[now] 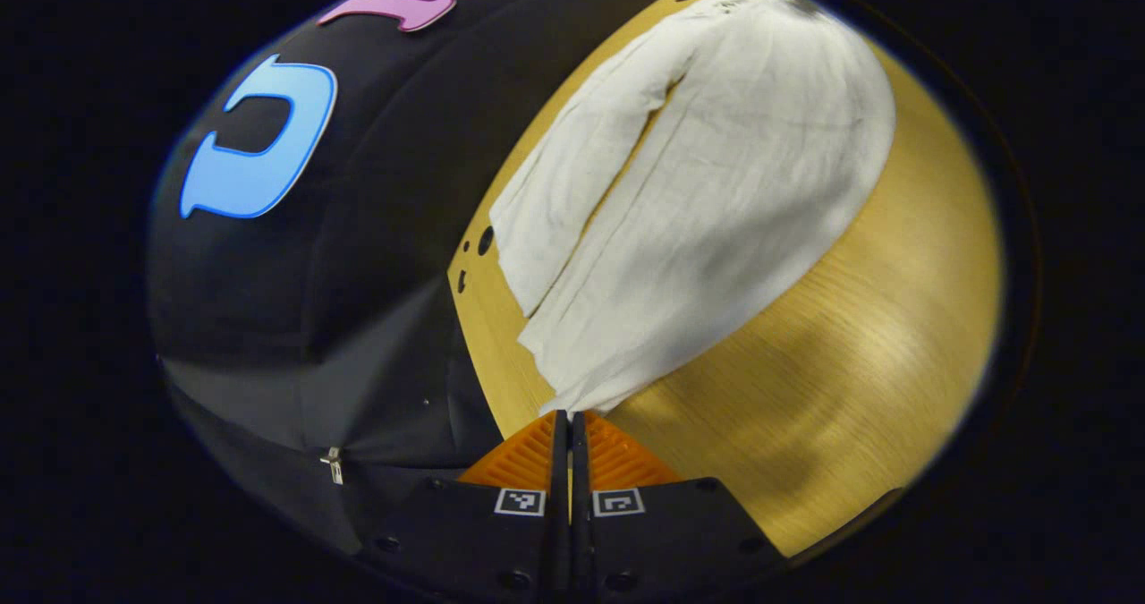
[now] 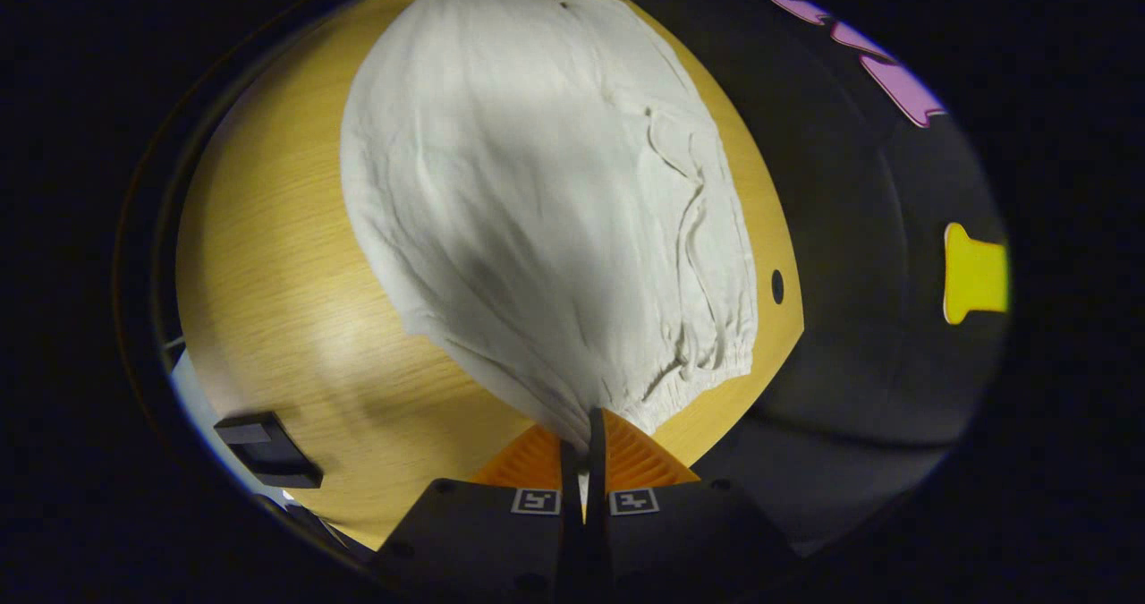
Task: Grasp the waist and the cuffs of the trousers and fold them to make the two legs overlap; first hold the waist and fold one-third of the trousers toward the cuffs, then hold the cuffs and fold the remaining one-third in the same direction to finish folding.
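Pale wood-grain worktop (image 1: 859,380) — carries the garment; small dark holes sit near its far edge by the black booth cloth.

Off-white crumpled cloth trousers (image 1: 707,228) — spread flat across the worktop, the two legs lying side by side with a narrow gap between them in the left gripper view; the elasticated, gathered waist (image 2: 707,353) is nearest the right claw. The legs do not yet overlap.

Small black block (image 2: 268,450) — at the near edge of the worktop in the right gripper view, well apart from the trousers.

Left claw (image 1: 570,421) — fingers brought together, pinching the corner of the nearer leg at the cuff (image 1: 572,389) end.

Right claw (image 2: 586,425) — fingers closed on a pinch of fabric at a corner of the waist.

Progress, as judged: both grasps are made, at waist and cuff along one side, and nothing is folded. Remaining — laying one leg over the other, then the waist-third fold toward the cuffs, then the cuff-third fold in the same direction.
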Available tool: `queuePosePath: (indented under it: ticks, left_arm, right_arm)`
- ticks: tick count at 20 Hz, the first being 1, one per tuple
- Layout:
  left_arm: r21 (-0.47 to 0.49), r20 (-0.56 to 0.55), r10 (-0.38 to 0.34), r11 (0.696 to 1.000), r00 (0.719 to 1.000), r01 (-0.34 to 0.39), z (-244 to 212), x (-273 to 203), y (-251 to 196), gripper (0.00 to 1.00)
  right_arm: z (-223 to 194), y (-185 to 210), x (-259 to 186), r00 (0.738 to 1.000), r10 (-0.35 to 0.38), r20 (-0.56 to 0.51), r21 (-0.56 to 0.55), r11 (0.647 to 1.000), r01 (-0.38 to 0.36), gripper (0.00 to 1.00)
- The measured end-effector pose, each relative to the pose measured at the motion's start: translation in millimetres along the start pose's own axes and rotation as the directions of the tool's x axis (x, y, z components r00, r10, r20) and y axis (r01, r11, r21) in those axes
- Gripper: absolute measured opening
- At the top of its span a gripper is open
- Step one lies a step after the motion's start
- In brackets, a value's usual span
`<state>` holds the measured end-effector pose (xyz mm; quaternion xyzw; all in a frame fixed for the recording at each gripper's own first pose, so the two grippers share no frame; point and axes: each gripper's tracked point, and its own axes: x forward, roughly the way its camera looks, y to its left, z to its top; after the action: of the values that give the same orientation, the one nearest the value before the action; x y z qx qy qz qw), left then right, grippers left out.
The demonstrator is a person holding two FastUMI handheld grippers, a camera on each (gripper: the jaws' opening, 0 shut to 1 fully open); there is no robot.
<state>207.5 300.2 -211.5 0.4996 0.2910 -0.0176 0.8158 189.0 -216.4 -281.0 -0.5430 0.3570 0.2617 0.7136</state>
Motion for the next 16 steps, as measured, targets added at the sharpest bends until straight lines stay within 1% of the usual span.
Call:
queuePosePath:
  ticks: [4, 8, 10, 12, 16]
  left_arm:
    - [-0.038, 0.032, 0.045, 0.998, 0.998, -0.044, 18, -7, 14, 0.05]
    - [-0.118, 0.059, 0.101, 0.989, 0.993, -0.093, 41, -4, 39, 0.05]
    - [-0.172, 0.08, 0.133, 0.978, 0.988, -0.117, 60, -5, 54, 0.05]
    - [-0.225, 0.103, 0.158, 0.965, 0.982, -0.132, 81, 7, 74, 0.05]
    - [-0.35, 0.131, 0.212, 0.924, 0.968, -0.155, 123, 33, 104, 0.05]
  right_arm:
    - [11, -35, -7, 0.997, -0.078, 0.029, 0.139, 0.988, 0.073, 0.05]
    - [18, -68, -9, 0.991, -0.129, 0.039, 0.261, 0.958, 0.114, 0.05]
    - [24, -85, -11, 0.987, -0.156, 0.043, 0.322, 0.937, 0.135, 0.05]
    - [32, -106, -8, 0.981, -0.189, 0.045, 0.38, 0.911, 0.158, 0.05]
    - [50, -147, 12, 0.975, -0.218, 0.05, 0.491, 0.855, 0.166, 0.05]
